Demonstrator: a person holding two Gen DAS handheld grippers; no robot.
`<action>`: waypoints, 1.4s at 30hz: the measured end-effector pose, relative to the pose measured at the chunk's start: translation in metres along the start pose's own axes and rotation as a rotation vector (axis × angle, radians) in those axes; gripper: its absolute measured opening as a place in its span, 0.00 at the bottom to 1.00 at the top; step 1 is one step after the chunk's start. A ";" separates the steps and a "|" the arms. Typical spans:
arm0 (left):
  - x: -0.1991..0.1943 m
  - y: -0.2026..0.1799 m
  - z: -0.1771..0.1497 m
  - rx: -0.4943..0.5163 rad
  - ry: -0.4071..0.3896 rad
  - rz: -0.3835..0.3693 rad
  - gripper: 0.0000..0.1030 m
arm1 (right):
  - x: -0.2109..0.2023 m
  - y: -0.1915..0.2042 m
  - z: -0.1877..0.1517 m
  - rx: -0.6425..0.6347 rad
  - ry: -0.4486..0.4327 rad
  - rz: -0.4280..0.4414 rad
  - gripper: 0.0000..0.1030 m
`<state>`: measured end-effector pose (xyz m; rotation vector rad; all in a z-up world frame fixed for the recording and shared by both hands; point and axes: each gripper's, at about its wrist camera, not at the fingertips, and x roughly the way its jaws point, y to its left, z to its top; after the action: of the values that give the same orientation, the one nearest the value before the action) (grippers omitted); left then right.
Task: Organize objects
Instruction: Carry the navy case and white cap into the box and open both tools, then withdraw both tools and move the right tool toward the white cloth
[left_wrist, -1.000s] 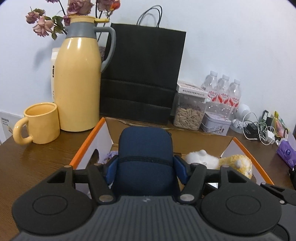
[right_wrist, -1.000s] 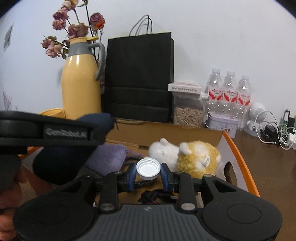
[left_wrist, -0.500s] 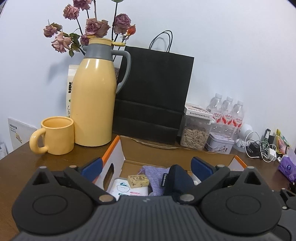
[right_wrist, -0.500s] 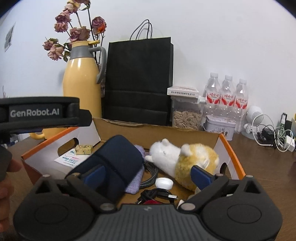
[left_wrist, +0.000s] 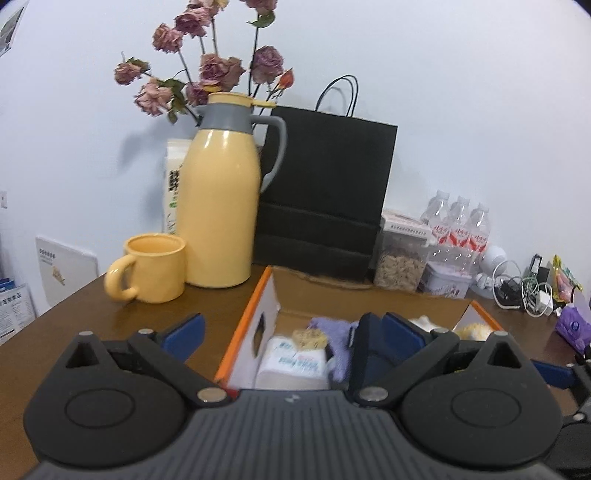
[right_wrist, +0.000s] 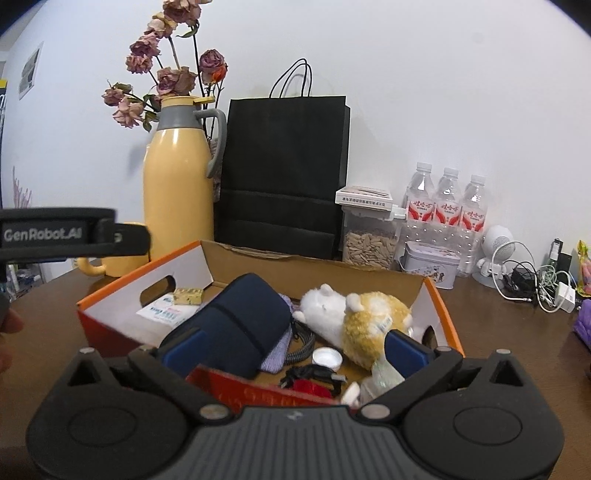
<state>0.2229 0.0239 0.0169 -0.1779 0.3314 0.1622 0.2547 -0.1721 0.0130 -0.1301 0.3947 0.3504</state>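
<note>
Both grippers hover over the near edge of an open cardboard box (right_wrist: 439, 317) (orange outside, white inside) on a brown table (left_wrist: 92, 306).

Left gripper (left_wrist: 291, 332): jaws spread wide, nothing between them. Its left finger sits over bare table beside the box's left wall; the right finger is over the box interior.

Right gripper (right_wrist: 295, 345): jaws also spread wide, holding nothing. It is above the box front edge.

Inside the box, right wrist view:
- navy pouch (right_wrist: 236, 325), lying tilted across the middle-left, resting on a purple cloth (right_wrist: 275, 354)
- plush hamster (right_wrist: 354, 317) (white and yellow) on its side, right half of the box, just beside the pouch
- white bottle cap (right_wrist: 327, 357) on the box floor in front of the hamster, near a coiled black cable (right_wrist: 304, 341)
- tissue pack (right_wrist: 164, 314) at the left wall with a small yellowish block (right_wrist: 188, 295) touching its far edge
- red item (right_wrist: 258, 389) at the front edge, partly hidden by the gripper body

The left gripper's body shows at the left edge of the right wrist view.

Behind the box: yellow thermos (left_wrist: 219, 218), yellow mug (left_wrist: 153, 269) just beside it on the left, dried roses (left_wrist: 207, 70) behind the thermos, black paper bag (left_wrist: 325, 192), seed jar (right_wrist: 369, 230), three water bottles (right_wrist: 447, 210), small tin (right_wrist: 430, 264). Tangle of chargers (right_wrist: 535, 280) at far right.
</note>
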 end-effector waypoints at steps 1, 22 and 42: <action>-0.003 0.002 -0.003 -0.001 0.009 0.006 1.00 | -0.004 0.000 -0.002 -0.002 0.005 -0.001 1.00; -0.057 0.028 -0.038 0.041 0.146 0.028 1.00 | -0.069 0.012 -0.051 -0.024 0.129 0.068 1.00; -0.085 0.062 -0.071 0.060 0.273 0.039 1.00 | -0.073 0.042 -0.082 -0.104 0.269 0.193 1.00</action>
<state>0.1102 0.0594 -0.0299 -0.1346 0.6108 0.1670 0.1481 -0.1714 -0.0354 -0.2435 0.6577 0.5465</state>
